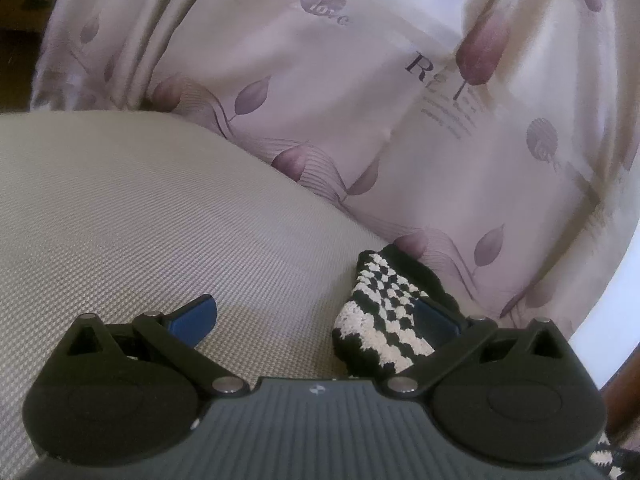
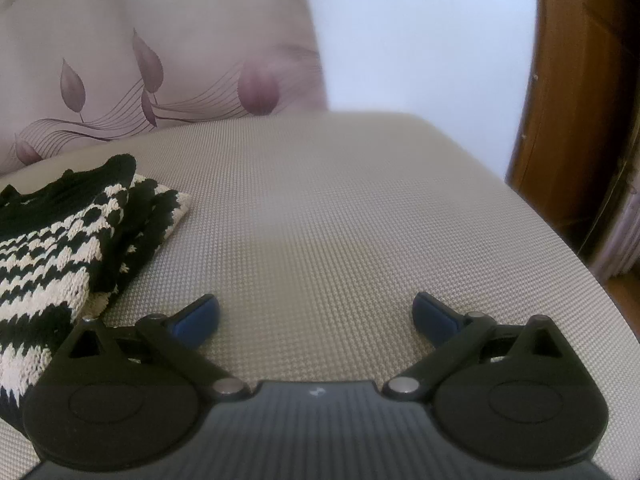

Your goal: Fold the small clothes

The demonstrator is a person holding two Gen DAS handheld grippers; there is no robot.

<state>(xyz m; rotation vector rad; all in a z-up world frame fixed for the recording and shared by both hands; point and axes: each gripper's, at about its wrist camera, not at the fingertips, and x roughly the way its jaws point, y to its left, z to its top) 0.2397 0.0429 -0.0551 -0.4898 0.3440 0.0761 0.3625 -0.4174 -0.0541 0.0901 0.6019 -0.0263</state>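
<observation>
Two grippers, left (image 1: 316, 320) and right (image 2: 316, 316), spread wide and empty above a grey cushion (image 2: 320, 200), a knitted garment (image 2: 60, 240) beside a floral curtain (image 1: 360, 100).

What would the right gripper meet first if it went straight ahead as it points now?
Probably only the grey cushion: the right gripper is open, with bare fabric ahead. The knit lies off to the left, outside that line. Beyond the cushion's far edge stands a white wall, but depth is unclear.
</observation>
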